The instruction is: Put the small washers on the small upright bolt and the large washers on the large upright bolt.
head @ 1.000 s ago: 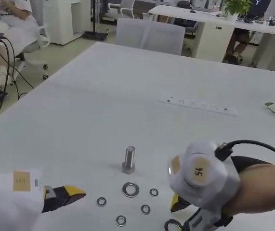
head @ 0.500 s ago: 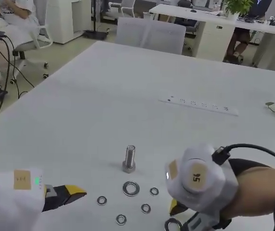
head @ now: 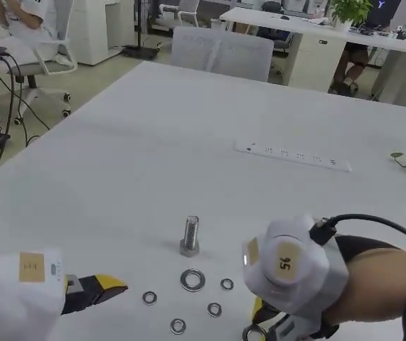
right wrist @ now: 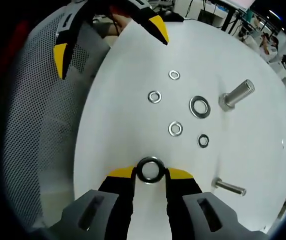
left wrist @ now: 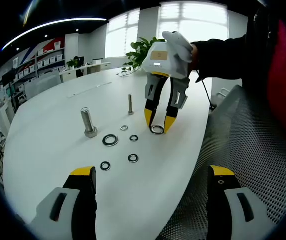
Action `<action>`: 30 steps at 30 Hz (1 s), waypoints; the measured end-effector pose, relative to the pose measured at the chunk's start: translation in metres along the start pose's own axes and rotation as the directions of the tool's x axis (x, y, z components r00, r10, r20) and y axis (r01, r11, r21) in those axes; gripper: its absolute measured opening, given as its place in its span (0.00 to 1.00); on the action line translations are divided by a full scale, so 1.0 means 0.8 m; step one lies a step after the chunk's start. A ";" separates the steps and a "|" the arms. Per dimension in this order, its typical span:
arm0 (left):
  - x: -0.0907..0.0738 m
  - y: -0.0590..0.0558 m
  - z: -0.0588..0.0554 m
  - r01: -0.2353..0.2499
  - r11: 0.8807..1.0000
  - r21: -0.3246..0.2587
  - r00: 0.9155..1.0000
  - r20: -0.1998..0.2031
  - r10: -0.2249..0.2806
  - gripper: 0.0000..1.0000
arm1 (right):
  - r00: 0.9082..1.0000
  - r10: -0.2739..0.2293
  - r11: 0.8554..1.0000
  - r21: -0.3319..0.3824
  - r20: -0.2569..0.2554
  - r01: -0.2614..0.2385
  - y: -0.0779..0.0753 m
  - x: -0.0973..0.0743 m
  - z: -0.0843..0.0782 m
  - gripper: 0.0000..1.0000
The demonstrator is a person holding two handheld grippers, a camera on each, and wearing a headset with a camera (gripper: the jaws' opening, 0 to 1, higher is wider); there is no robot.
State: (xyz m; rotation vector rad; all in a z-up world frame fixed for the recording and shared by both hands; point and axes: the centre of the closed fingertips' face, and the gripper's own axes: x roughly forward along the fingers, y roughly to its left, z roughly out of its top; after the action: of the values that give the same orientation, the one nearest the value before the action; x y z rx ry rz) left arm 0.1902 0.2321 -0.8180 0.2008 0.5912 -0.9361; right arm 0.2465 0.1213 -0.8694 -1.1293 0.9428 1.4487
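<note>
Pinched a large washer (right wrist: pixel 138 170) in the right claw (right wrist: pixel 151 173) near the tabletop (right wrist: pixel 117 145) edge; held the left claw (left wrist: pixel 151 172) spread, empty; found five loose washers (right wrist: pixel 192 106) beside the large bolt (right wrist: pixel 237 94).

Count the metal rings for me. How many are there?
6. One big washer is held in the right gripper. A second large washer lies on the table by the large bolt. Four small washers lie scattered nearby. None seems hidden.

On the desk (head: pixel 153 128), a large washer (head: pixel 185 279) lies just before the large bolt (head: pixel 190 236), four small washers (head: pixel 215 310) around it, the power strip (head: pixel 291 155) well behind; a second large washer (right wrist: pixel 150 159) sits in the right tool (right wrist: pixel 150 173).
</note>
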 end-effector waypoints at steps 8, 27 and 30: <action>0.000 0.000 -0.001 0.000 1.000 0.002 1.000 -0.005 0.000 0.92 | 1.000 -0.005 1.000 0.017 -0.014 0.005 0.000 0.001 -0.001 0.25; -0.003 0.000 0.004 -0.015 1.000 0.015 1.000 0.002 0.015 0.91 | 0.998 -0.013 0.998 0.058 -0.060 0.016 0.002 0.001 -0.001 0.24; -0.004 0.000 0.005 -0.017 1.000 0.016 1.000 0.003 0.017 0.91 | 0.999 -0.016 0.998 0.056 -0.042 0.018 0.002 0.000 -0.001 0.24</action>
State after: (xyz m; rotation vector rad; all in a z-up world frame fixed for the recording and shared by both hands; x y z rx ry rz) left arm 0.1901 0.2326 -0.8133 0.2185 0.5792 -0.9247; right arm 0.2452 0.1202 -0.8698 -1.1269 0.9947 1.3809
